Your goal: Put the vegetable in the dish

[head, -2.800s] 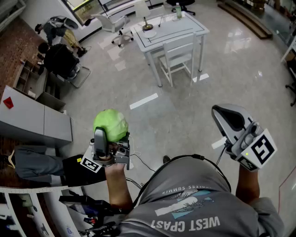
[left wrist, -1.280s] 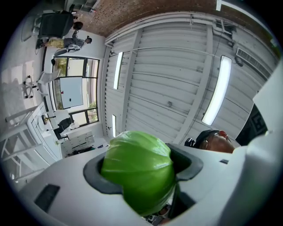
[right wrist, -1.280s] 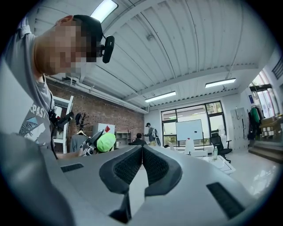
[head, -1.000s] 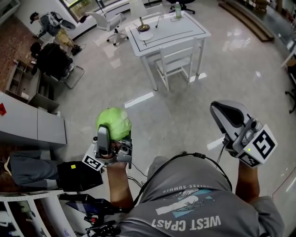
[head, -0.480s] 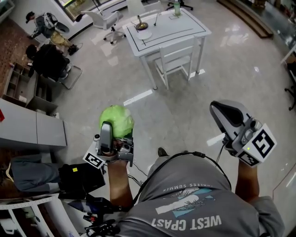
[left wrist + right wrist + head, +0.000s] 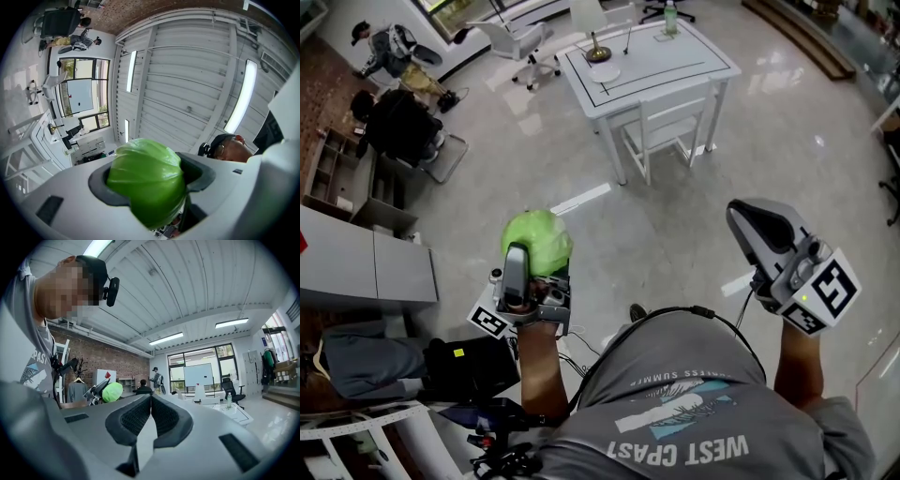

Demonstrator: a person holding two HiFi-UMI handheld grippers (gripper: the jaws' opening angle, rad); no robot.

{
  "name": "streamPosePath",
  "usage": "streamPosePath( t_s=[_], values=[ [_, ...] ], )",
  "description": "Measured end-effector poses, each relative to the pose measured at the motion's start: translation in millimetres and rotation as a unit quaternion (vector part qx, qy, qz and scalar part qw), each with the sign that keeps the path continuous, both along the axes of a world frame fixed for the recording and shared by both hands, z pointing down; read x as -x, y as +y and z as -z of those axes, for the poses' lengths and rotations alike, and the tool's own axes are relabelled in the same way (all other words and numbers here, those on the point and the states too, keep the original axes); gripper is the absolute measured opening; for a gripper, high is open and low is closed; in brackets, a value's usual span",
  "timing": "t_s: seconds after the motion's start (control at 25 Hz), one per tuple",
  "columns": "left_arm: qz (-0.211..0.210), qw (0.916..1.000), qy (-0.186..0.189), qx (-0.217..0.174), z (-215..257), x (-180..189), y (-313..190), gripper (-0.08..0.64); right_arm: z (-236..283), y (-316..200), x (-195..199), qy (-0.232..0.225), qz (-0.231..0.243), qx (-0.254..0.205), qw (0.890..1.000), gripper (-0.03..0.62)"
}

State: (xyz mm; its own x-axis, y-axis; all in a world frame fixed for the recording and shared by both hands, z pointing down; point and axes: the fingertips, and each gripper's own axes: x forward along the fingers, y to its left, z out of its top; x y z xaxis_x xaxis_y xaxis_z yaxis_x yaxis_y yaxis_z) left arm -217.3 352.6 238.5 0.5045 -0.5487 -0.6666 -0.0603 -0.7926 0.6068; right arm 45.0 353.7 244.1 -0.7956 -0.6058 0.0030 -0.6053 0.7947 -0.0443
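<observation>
Since the earlier frames the floor has slid under the head camera. The grey cabinet (image 6: 370,267) has dropped toward the lower left, while the white table (image 6: 675,56) and its chair (image 6: 670,122) have drifted right and sit a little fuller in the head view. I read this as the person walking toward the table, with one shoe tip showing just ahead of the body. The left gripper (image 6: 537,258) has shifted slightly right and up in the frame but keeps its upright pose. Its jaws stand partly apart and clamp the green cabbage (image 6: 146,180), whose round body fills the gap between the dark pads in the left gripper view. The right gripper (image 6: 151,414) has barely moved. Its jaws are pressed together with nothing between them, and it is held out at the right, clear of the load. The cabbage is therefore in the air over open floor, well apart from the table. On the near left part of the tabletop lies a small white round thing (image 6: 605,73) that I take to be the dish, though it is too small to confirm. In my judgement the task is in its carry stage: the pickup is done, and the approach and the placement remain.
</observation>
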Motion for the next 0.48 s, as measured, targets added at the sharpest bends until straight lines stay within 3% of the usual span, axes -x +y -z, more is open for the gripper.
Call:
streamPosePath(
  t_s=[0.24,0.48],
  values=[
    [-0.008,1.0,-0.002,0.003,-8,18,-13,0.301,-10,-5,23,0.006,-0.001,0.004,1.0,0.008],
    [-0.003,1.0,0.002,0.008,-9,15,-32,0.301,-9,-29,12,0.01,-0.007,0.009,1.0,0.008]
  ],
)
